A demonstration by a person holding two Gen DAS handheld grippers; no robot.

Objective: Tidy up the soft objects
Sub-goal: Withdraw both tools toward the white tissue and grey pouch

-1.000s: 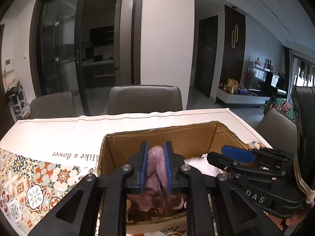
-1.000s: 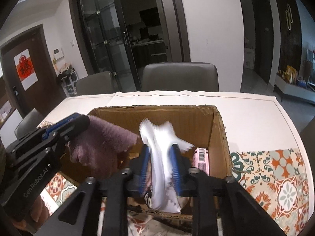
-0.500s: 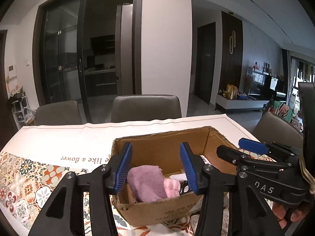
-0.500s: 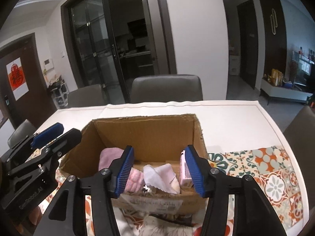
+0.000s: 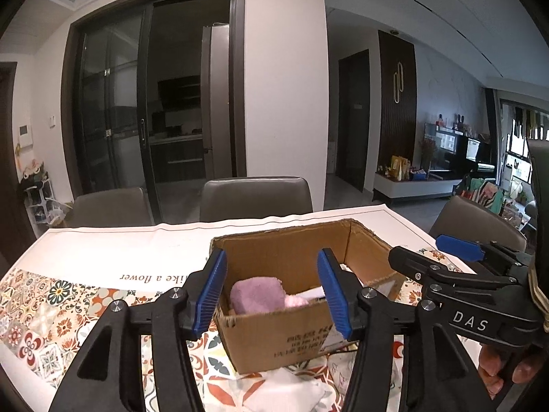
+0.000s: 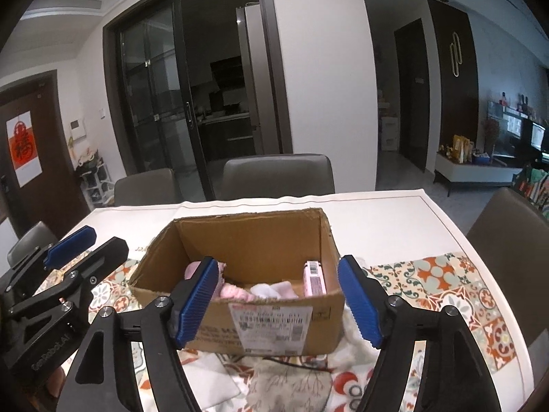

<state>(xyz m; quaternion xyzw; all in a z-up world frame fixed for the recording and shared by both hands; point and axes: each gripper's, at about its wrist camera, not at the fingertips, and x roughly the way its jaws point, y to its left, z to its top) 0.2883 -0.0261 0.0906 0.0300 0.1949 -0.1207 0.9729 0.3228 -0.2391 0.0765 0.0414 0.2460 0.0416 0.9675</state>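
Note:
An open cardboard box (image 5: 274,340) (image 6: 267,329) stands on the patterned tablecloth. A purple fluffy cloth (image 5: 255,295) lies at its left end, with pale pink pieces (image 6: 233,290), a white cloth (image 6: 271,288) and a pink packet (image 6: 314,278) beside it. My left gripper (image 5: 271,292) hangs in front of the box, above its near wall; its jaws are opening and nothing is between them. My right gripper (image 6: 278,302) is likewise pulled back from the box, jaws opening wide and empty. Each gripper shows in the other's view, the right gripper (image 5: 456,267) and the left gripper (image 6: 75,254).
Light cloths (image 6: 284,374) (image 5: 284,391) lie on the table in front of the box. Grey chairs (image 6: 278,178) (image 5: 255,197) stand along the far side, another chair (image 6: 514,240) at the right. The white table runner (image 5: 137,250) stretches behind the box.
Both grippers let go of their cloths into the box, opened, and drew back and up. The purple cloth and the white cloth now lie inside the box.

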